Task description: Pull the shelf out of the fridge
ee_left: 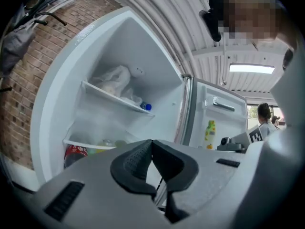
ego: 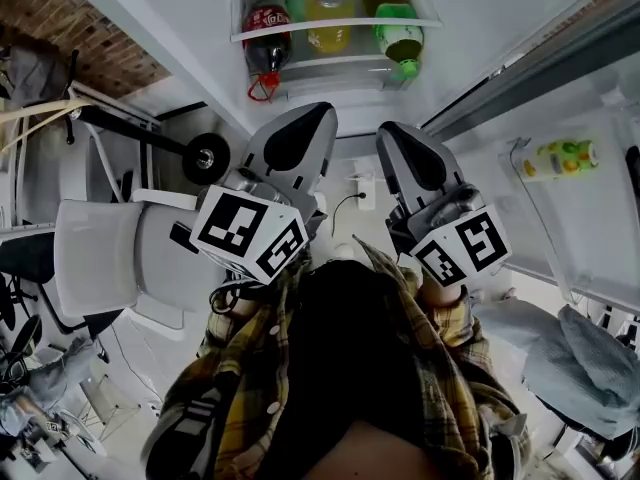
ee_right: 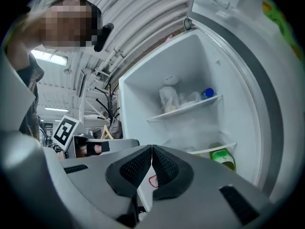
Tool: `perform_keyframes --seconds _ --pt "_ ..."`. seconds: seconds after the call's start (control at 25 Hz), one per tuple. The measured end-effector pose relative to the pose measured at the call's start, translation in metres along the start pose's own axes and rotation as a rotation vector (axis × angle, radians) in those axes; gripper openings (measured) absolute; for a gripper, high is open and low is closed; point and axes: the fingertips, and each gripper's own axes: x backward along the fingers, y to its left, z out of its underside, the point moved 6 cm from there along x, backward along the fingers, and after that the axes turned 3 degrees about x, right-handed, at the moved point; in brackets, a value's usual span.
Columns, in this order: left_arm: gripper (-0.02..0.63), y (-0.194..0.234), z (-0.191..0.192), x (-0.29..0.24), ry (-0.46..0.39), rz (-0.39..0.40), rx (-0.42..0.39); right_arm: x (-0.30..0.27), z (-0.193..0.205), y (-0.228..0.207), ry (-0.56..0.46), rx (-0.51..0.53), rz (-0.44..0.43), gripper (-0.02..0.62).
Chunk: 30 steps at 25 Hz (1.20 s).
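Note:
The fridge stands open ahead of me. Its upper white shelf carries a plastic bag and a blue-capped bottle. On the lower shelf stand a cola bottle, a yellow bottle and a green bottle. My left gripper and right gripper are both shut with nothing in them. They are held side by side in front of my chest, short of the fridge, touching neither shelf.
The fridge door hangs open on the right, with a yellow-green bottle in its rack. A white chair and a metal frame stand to the left by a brick wall. Other people are far behind.

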Motion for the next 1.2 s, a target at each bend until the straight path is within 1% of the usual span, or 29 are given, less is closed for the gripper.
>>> perform_keyframes --seconds 0.2,0.4,0.56,0.72,1.0,1.2 --pt "0.005 0.032 -0.015 -0.028 0.011 0.033 -0.006 -0.041 -0.006 -0.022 -0.008 -0.018 0.025 0.020" --pt "0.005 0.061 -0.023 -0.042 0.026 0.053 -0.017 -0.073 -0.004 -0.033 -0.014 -0.022 0.049 0.020" --pt "0.005 0.074 -0.026 -0.051 0.034 0.062 -0.016 -0.087 -0.002 -0.039 -0.019 -0.042 0.062 0.020" --pt "0.005 0.079 -0.025 -0.054 0.045 0.064 -0.011 -0.094 -0.001 -0.045 -0.021 -0.076 0.064 0.020" --pt "0.005 0.080 -0.025 -0.062 0.029 0.012 -0.019 -0.106 -0.005 -0.062 -0.031 -0.090 0.016 0.020" --pt "0.005 0.074 -0.025 -0.081 0.021 -0.033 -0.010 -0.115 -0.011 -0.084 -0.024 -0.119 -0.045 0.020"
